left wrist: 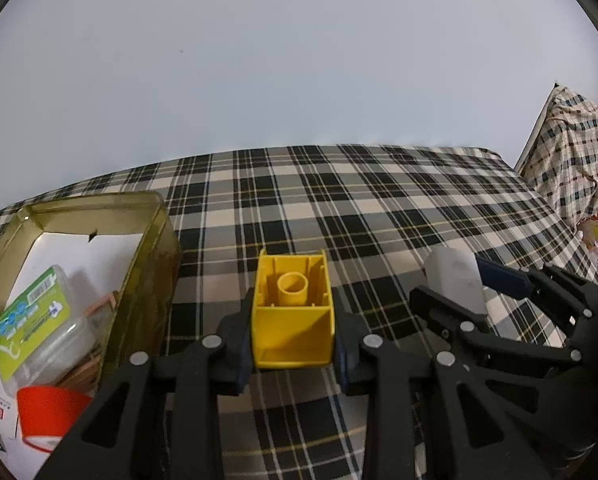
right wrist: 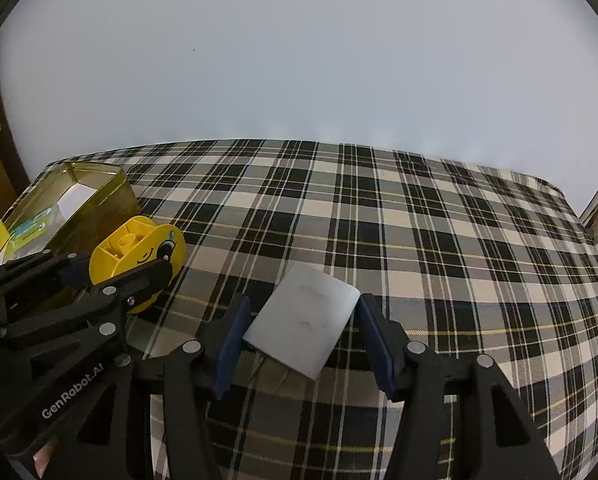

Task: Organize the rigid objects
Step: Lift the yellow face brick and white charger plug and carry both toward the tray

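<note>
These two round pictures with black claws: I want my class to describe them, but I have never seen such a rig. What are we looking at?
A person holds a two-fingered gripper in each hand, each with a wide-angle camera looking along its fingers. One picture is from the left gripper, which is shut on a yellow toy block. The other is from the right gripper, with a pale flat card between its pads; its grip looks closed, though contact is hard to confirm. Each gripper also appears in the other's picture. Below lies a checked cloth. At the left stands a gold tin holding a clear plastic box.
</note>
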Tool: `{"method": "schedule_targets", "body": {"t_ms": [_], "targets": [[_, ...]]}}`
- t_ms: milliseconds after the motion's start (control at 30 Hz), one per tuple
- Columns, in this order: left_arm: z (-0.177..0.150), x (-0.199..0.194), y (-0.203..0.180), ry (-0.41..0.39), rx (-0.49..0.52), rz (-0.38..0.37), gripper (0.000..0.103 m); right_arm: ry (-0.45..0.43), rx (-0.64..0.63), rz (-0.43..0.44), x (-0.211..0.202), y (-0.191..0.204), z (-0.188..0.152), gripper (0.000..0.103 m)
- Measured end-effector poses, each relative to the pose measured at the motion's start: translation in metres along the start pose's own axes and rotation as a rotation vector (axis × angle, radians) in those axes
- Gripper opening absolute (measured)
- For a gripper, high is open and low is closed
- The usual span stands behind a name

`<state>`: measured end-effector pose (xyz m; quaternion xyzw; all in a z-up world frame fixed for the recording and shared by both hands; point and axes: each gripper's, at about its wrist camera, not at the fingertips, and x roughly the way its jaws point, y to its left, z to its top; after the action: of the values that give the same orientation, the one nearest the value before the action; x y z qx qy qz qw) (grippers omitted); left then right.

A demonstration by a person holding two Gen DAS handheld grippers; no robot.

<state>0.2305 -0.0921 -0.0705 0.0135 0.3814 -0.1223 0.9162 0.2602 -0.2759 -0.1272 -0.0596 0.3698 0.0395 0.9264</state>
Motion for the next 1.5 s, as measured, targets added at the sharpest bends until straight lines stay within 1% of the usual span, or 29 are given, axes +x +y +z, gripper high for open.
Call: {"method": "schedule_targets", "body": {"t_ms": [167,300,400,667,767,1000,1233,1500], "targets": [[-0.007,-0.010,-0.003,-0.023,0.008,0.013,0.031,-0.017,0.010,0.010,-0.001,0.007,-0.003,0.058],[-0.009,-0.015,-0.010,-0.051,0.029,0.042,0.031,-0.039,0.019,0.013,-0.011,0.005,-0.009,0.058],[-0.012,-0.021,-0.010,-0.066,0.031,0.046,0.031,-0.053,0.024,0.016,-0.020,0.001,-0.012,0.058],[-0.021,-0.035,-0.011,-0.099,0.041,0.065,0.031,-0.096,0.023,0.011,-0.030,0.010,-0.016,0.058],[-0.024,-0.040,-0.011,-0.107,0.040,0.066,0.031,-0.096,0.024,0.020,-0.031,0.012,-0.017,0.058],[-0.032,-0.052,-0.012,-0.136,0.042,0.081,0.031,-0.135,0.045,0.041,-0.043,0.009,-0.024,0.058],[-0.037,-0.060,-0.009,-0.145,0.027,0.080,0.031,-0.160,0.049,0.059,-0.053,0.009,-0.031,0.058],[-0.041,-0.066,-0.011,-0.159,0.046,0.087,0.031,-0.187,0.051,0.060,-0.066,0.006,-0.038,0.058]]}}
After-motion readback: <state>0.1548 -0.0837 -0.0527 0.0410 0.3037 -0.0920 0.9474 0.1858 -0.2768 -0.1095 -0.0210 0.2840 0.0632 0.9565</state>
